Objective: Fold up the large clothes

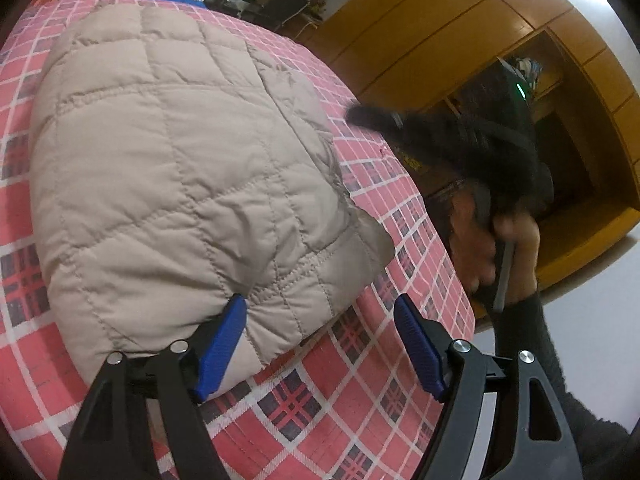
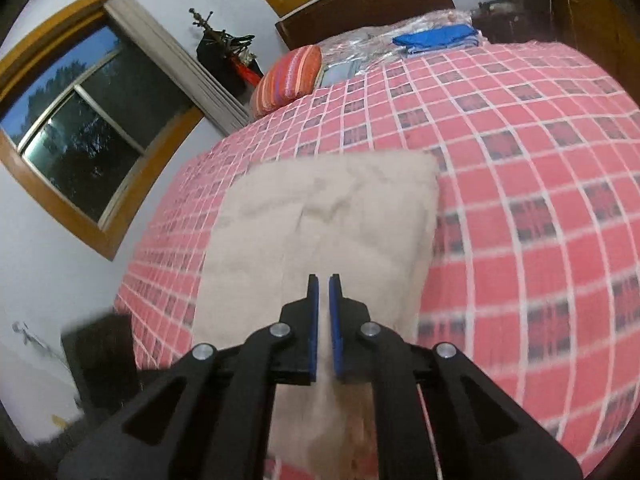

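A beige quilted jacket [image 1: 180, 168] lies folded into a thick rectangle on the red plaid bed cover [image 1: 320, 400]. My left gripper [image 1: 320, 312] is open wide at the jacket's near corner; its left blue pad [image 1: 224, 344] rests against the jacket's edge and nothing sits between the pads. In the right wrist view the folded jacket [image 2: 320, 220] appears blurred below my right gripper [image 2: 324, 280], which hangs above it with its blue pads almost together and nothing visibly held. The right gripper [image 1: 460, 136] also shows as a dark blur beyond the bed edge, held by a hand [image 1: 480, 240].
A striped orange pillow [image 2: 288, 80], clear plastic bags [image 2: 360, 48] and folded blue cloth [image 2: 436, 40] lie at the head of the bed. Wooden wardrobe [image 1: 460, 40] stands past the bed's right edge. A window [image 2: 80, 120] and dark stand [image 2: 224, 52] are on the left wall.
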Demonstrator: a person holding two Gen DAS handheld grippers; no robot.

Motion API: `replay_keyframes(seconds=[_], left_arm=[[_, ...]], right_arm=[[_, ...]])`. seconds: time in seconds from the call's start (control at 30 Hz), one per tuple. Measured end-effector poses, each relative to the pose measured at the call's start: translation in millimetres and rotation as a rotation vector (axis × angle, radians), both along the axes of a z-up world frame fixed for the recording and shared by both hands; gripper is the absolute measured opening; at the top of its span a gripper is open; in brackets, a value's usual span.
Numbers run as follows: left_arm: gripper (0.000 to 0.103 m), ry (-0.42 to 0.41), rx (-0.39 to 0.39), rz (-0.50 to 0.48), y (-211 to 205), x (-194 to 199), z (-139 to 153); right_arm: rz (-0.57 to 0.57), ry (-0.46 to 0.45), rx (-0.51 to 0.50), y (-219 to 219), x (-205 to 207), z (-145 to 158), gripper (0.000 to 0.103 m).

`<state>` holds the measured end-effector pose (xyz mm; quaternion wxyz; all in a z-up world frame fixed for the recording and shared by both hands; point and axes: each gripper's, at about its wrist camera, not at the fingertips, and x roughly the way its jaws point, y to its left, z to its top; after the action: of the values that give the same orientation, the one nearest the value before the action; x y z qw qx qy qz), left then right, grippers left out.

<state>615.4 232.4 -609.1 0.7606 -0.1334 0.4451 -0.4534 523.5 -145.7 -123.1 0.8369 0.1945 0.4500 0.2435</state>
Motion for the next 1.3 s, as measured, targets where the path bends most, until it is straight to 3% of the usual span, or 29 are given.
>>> replay_keyframes(seconds=[0.07,0.13,0.23,0.3,0.43,0.5,0.57,0.7,0.77,0.87,1.03,1.1,1.17,1.2,1.23,1.3], left_arm=[[0.079,-0.035,0.016,0.004,4,-7,-2],[0.081,-0.067,0.025,0.006,1,-9,-1],[0.081,-0.063,0.017,0.001,5,-13,5],[0.081,-0.033,-0.06,-0.016,21,-12,20],[0.082,-0.107,-0.12,0.06,59,14,62],[0.082,-0.067,-0.183,0.115,80,52,78],[0.083,-0.019,-0.214,0.152,92,87,83],[0.083,0.106,-0.187,0.188,80,161,60],[0.082,0.166,-0.159,0.213,72,182,36],[0.078,0.222,-0.13,0.232,65,195,11],[0.079,0.192,-0.14,0.244,76,177,34],[0.085,0.145,-0.147,0.249,89,163,51],[0.09,0.095,-0.139,0.245,97,144,64],[0.092,0.085,-0.132,0.231,104,130,65],[0.092,0.088,-0.117,0.22,111,117,63],[0.092,0.094,-0.128,0.204,120,94,55]], right_arm=[[-0.004,0.053,0.016,4,20,-16,0.007],[-0.021,0.102,-0.02,3,33,-37,0.0],[-0.034,0.158,-0.014,-3,42,-60,0.0],[-0.039,0.15,0.019,-3,39,-49,0.005],[-0.024,0.073,0.109,-8,17,-10,0.006],[0.034,0.028,0.166,-2,-9,4,0.008],[0.072,-0.001,0.126,6,-39,4,0.009],[0.092,0.052,0.111,5,-78,-26,0.009],[0.088,0.08,0.021,9,-83,-47,0.0],[0.072,0.108,0.034,4,-75,-68,0.0],[0.084,0.134,0.038,0,-80,-65,0.0],[0.09,0.142,0.092,-8,-76,-52,0.009],[0.063,0.123,0.146,-25,-71,-33,0.041],[0.036,0.118,0.16,-33,-66,-26,0.081],[0.026,0.12,0.177,-38,-59,-23,0.095],[0.009,0.146,0.235,-49,-41,-23,0.095]])
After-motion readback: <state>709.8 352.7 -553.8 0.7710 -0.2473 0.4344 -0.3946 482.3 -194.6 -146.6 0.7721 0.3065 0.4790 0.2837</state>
